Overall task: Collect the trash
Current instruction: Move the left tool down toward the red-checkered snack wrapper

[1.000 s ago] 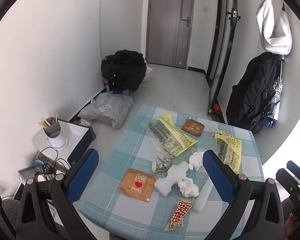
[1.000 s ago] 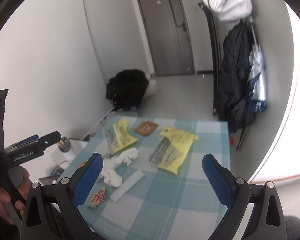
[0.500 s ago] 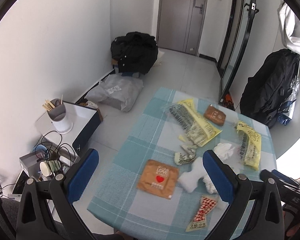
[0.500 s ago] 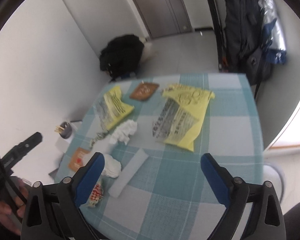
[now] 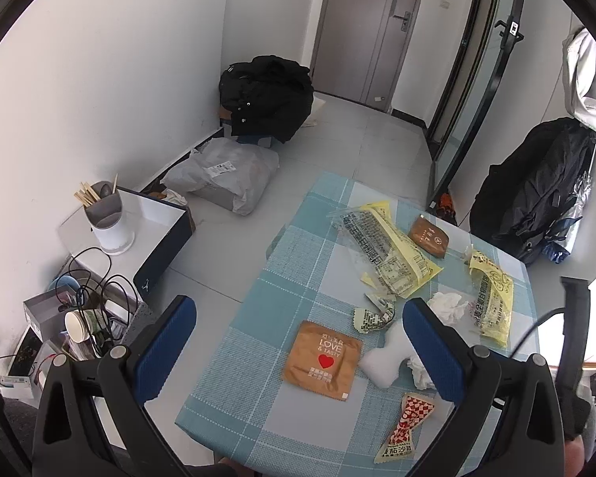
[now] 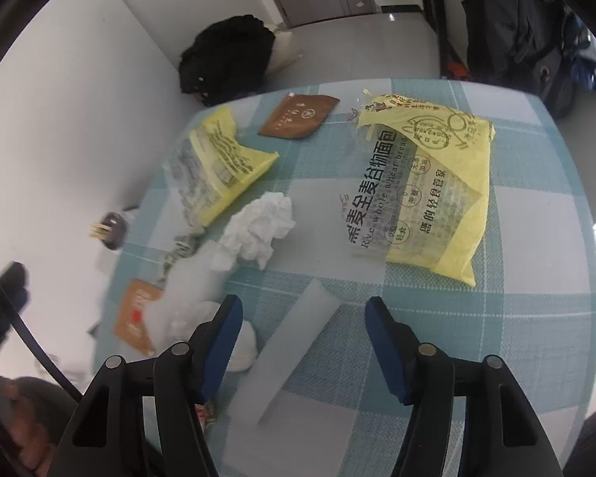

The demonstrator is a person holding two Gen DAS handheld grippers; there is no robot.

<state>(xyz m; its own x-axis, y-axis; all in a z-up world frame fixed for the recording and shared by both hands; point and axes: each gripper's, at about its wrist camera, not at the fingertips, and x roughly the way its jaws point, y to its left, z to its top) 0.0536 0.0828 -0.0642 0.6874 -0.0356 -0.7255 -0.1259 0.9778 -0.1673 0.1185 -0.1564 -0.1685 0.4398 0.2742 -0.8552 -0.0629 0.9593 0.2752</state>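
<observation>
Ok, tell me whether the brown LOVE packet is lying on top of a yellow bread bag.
No, the brown LOVE packet lies flat on the checked tablecloth, apart from both bags.

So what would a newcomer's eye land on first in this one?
The checked table strewn with wrappers: a big yellow bread bag at its far right and a crumpled tissue mid-table. The right gripper is closing above a pale foam strip, not yet touching it.

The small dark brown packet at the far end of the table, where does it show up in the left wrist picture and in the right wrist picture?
Left wrist view: the dark brown packet lies right of centre, near the far table edge, beside the long yellow wrapper.
Right wrist view: the same packet sits upper centre, between two yellow wrappers.
Shared landmark: the crumpled white tissue appears in both.
</observation>
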